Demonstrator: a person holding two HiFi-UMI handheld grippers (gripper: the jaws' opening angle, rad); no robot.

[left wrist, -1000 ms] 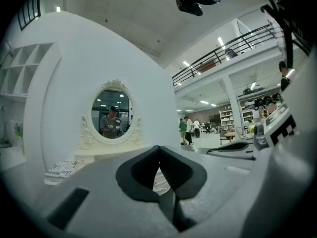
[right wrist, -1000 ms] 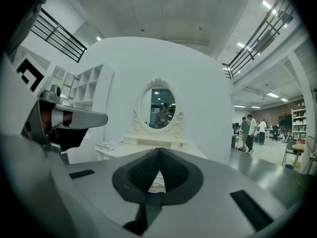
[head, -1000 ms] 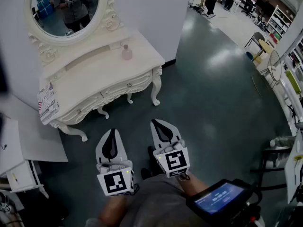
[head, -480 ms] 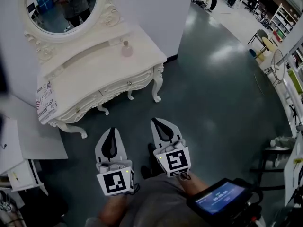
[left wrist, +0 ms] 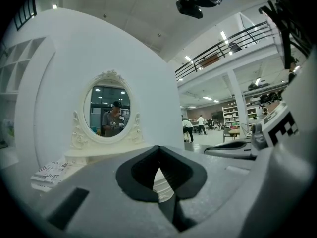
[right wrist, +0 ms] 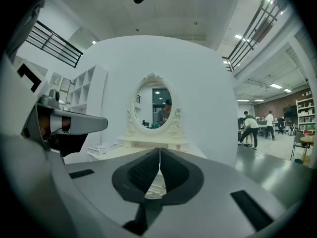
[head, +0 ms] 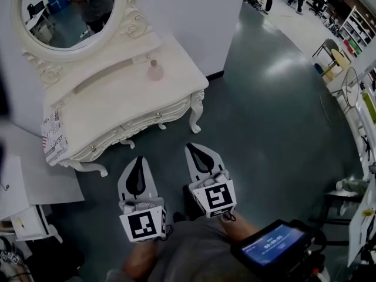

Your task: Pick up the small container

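A small pink container (head: 155, 70) stands on the white dressing table (head: 111, 107), near its back right part, below the oval mirror (head: 64, 10). Both grippers hang low in front of me, over the grey floor and well short of the table. My left gripper (head: 137, 159) is shut with nothing in it, as its own view shows (left wrist: 158, 148). My right gripper (head: 194, 148) is also shut and empty, its tips meeting in the right gripper view (right wrist: 159, 150). The container does not show in either gripper view.
A printed card (head: 54, 140) lies at the table's left end. White furniture (head: 26, 216) stands at the lower left. A stand with a screen (head: 273, 245) is at my lower right. Shelves and chairs (head: 343, 34) line the far right; people stand far off.
The head view has shifted slightly, so the dressing table sits a little lower and nearer in the frame. Both grippers stay shut and have hardly moved.
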